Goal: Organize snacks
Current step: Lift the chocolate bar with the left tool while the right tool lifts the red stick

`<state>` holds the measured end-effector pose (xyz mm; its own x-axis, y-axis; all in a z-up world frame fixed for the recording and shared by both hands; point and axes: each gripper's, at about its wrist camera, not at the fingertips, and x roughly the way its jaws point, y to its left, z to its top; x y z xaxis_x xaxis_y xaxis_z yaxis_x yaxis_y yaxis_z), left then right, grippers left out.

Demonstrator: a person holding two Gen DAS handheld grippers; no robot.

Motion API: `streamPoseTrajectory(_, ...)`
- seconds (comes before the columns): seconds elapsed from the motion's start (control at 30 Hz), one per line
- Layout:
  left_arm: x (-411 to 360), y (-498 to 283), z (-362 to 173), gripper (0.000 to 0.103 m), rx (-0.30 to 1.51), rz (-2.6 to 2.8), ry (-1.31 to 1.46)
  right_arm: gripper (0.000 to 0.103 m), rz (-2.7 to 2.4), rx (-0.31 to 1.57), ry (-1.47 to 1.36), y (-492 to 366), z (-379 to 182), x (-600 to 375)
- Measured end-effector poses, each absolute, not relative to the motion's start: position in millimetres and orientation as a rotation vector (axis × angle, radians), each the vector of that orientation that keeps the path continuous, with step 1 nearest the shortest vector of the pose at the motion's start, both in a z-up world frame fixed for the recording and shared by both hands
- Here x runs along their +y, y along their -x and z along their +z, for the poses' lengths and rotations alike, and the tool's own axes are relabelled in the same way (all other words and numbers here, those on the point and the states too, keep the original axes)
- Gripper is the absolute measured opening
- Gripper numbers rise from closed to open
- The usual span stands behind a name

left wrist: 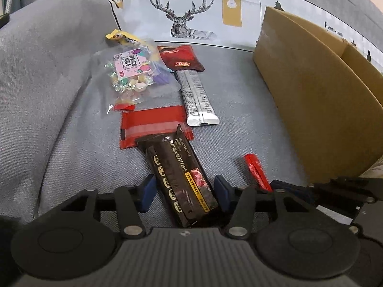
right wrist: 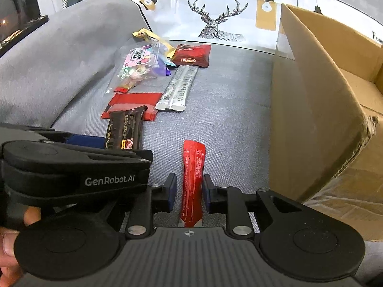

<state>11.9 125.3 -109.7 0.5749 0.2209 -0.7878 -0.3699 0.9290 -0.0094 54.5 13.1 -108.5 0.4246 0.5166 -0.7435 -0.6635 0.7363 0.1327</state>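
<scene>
On the grey sofa, the left gripper (left wrist: 184, 191) straddled a black truffle ham bar (left wrist: 180, 179), the right gripper (right wrist: 190, 193) a red stick sachet (right wrist: 192, 179); both jaws open, needing centred, square closing.

Soft even indoor light is falling from above, glare is shining on the silver packet (left wrist: 197, 95), fisheye edges are bending strongly, corners are darkening, focus is staying sharp.

Cushion (left wrist: 182, 12) reads "FASHION HOME"; left gripper (right wrist: 79, 167) reads "GenRobot.AI".

Seven snack packets (left wrist: 183, 174) lie beside one cardboard box (left wrist: 311, 100).
</scene>
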Motion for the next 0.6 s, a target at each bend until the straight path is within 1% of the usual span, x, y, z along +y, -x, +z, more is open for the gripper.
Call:
streamPoseTrajectory(0.03,125,-12,-110,0.053,0.894,0.349,0.178,0.017,0.744,0.85,0.199,-54,-108,13)
streamPoseTrajectory(0.1,127,-12,-109,0.047,0.888,0.348,0.182,0.016,0.74,0.832,0.21,-52,-107,12)
streamPoseTrajectory(0.13,127,-11,-108,0.046,0.884,0.348,0.186,0.016,0.739,0.821,0.215,-51,-106,12)
streamPoseTrajectory(0.2,128,-10,-105,0.042,0.869,0.348,0.199,0.014,0.739,0.799,0.219,-49,-103,10)
streamPoseTrajectory(0.6,144,1,-92,0.042,0.815,0.346,0.301,0.014,0.727,0.698,0.184,-40,-83,7)
